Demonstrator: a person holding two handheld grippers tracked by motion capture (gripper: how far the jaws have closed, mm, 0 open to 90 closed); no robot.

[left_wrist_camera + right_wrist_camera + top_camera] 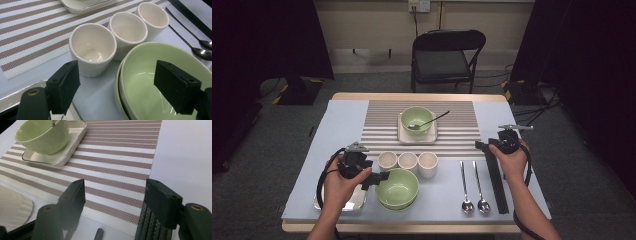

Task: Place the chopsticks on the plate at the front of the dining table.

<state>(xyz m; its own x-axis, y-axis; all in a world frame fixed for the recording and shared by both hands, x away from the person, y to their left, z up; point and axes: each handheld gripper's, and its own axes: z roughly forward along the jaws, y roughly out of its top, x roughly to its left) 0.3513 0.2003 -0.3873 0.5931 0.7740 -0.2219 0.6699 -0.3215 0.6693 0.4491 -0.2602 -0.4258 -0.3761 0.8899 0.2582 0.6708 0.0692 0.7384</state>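
Left gripper (379,178) hovering at the 9 o'clock rim of the stacked green bowls (397,188), jaws spread wide, nothing pinched between them. From the left gripper view: one jaw over the bowls' inside (160,82), the other just off the near cup (92,48), pads not pressing on anything. Looks like 2 bowls nested, sitting near the front edge of the light blue table (337,120).

Right gripper (484,147) over at 3 o'clock of the table, also wide open and holding nothing. Jaws pointing toward 9 o'clock across the striped placemat (457,125), empty gap between them in the right gripper view, just mat underneath (117,190).

Rest of the layout:
- 3 white cups (407,161) in a row at 12 o'clock of the bowls, touching or nearly touching each other.
- Metal tray (353,200) at 9 o'clock of the bowls, partly under the left hand.
- 2 spoons (474,190) lying side by side at 3 o'clock of the bowls.
- Long black strip (495,182) just past the spoons at their 3 o'clock, can't tell what it is.
- Another green bowl (417,120) with a spoon in it, sitting on a square white plate (404,135) at the far middle of the mat.
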